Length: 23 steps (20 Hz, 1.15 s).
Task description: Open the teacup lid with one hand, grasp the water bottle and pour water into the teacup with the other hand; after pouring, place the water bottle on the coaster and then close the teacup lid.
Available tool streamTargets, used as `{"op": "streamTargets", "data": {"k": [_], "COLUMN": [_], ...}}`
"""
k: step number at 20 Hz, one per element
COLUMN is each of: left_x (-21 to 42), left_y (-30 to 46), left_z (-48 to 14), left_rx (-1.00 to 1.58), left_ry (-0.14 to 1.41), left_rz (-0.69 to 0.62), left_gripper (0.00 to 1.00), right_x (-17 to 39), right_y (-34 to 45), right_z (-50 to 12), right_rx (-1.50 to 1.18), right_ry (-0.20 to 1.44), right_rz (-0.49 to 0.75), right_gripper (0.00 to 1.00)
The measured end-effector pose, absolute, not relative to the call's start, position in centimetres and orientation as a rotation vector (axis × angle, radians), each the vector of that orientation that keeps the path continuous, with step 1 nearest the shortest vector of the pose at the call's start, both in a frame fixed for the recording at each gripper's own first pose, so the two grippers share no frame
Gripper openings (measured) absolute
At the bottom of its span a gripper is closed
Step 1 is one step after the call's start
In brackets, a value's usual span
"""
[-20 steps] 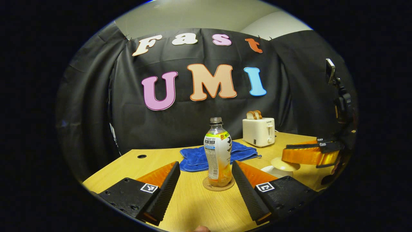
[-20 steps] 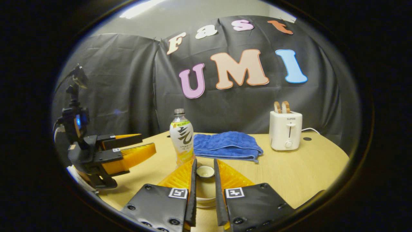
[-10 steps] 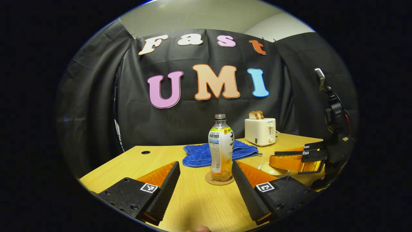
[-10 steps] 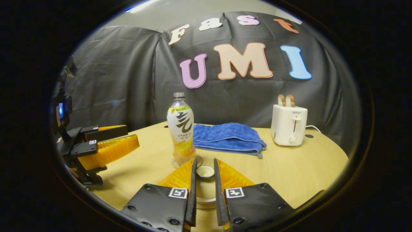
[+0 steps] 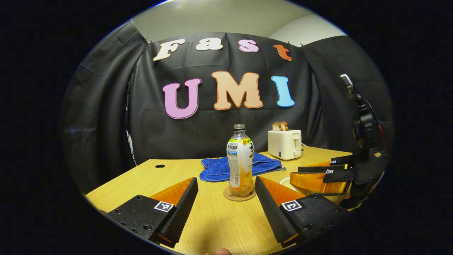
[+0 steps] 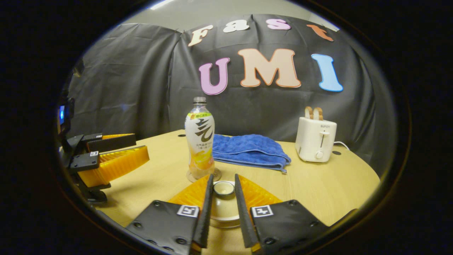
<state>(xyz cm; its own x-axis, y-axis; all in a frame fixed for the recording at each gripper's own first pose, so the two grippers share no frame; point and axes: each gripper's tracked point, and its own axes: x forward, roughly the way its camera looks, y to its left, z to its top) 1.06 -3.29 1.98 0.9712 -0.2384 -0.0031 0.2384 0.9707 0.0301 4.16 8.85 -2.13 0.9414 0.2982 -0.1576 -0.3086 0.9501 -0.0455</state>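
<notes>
Right now the left tool (image 5: 224, 198) stands wide open over the bench (image 5: 212, 226), its two black fingers apart with nothing between them. Just beyond their tips, at 12 o'clock in the left gripper view, the water bottle (image 5: 240, 161) stands upright on the round coaster (image 5: 239, 194), uncapped and partly filled with an orange drink. Behind it lies a folded blue towel (image 5: 219, 169), and at 1 o'clock a white toaster (image 5: 284, 144) holds two slices of bread.

At 3 o'clock in that view the right tool (image 5: 293, 173) reaches in from the side, low over a pale rim that is mostly hidden beneath it.

In the right gripper view, the right tool (image 6: 222, 193) has its fingers drawn close on either side of the knob of the teacup lid (image 6: 223, 203); whether both press on it I cannot tell. The bottle (image 6: 199, 141) stands just beyond the lid at 11 o'clock, the towel (image 6: 249, 150) and toaster (image 6: 315, 139) farther back, and the left tool (image 6: 136, 148) hangs open at 9 o'clock.
</notes>
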Motion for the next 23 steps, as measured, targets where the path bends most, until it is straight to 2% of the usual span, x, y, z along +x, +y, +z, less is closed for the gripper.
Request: {"op": "streamTargets", "data": {"k": [4, 10, 12, 13, 19, 23], "left_x": [0.5, -0.2, -0.5, -0.6, -1.1, -1.3], "left_y": [-2.9, -2.2, -2.4, -2.4, -2.7, -2.6], "left_z": [2.2, 2.3, 2.0, 1.9, 1.8, 1.5], "left_rx": [0.030, 0.006, 0.002, 0.004, 0.013, 0.003], "left_ry": [-0.016, -0.033, -0.026, -0.025, -0.030, -0.035], "left_rz": [-0.194, -0.131, -0.134, -0.131, -0.119, -0.102], "left_gripper": [0.94, 0.94, 0.96, 0.94, 0.94, 0.94], "right_x": [2.5, 0.1, -0.3, -0.4, -0.6, -1.0], "right_y": [7.4, 2.4, 0.6, 0.0, -3.8, -4.1], "right_z": [0.7, 2.1, 1.5, 1.1, -0.5, -0.7], "right_rx": [-0.050, -0.034, -0.021, -0.010, 0.035, 0.031], "right_ry": [0.048, -0.027, -0.013, 0.001, 0.039, 0.034], "right_rz": [0.283, 0.170, 0.134, 0.120, 0.030, 0.011], "right_gripper": [1.00, 1.00, 1.00, 1.00, 1.00, 1.00]}}
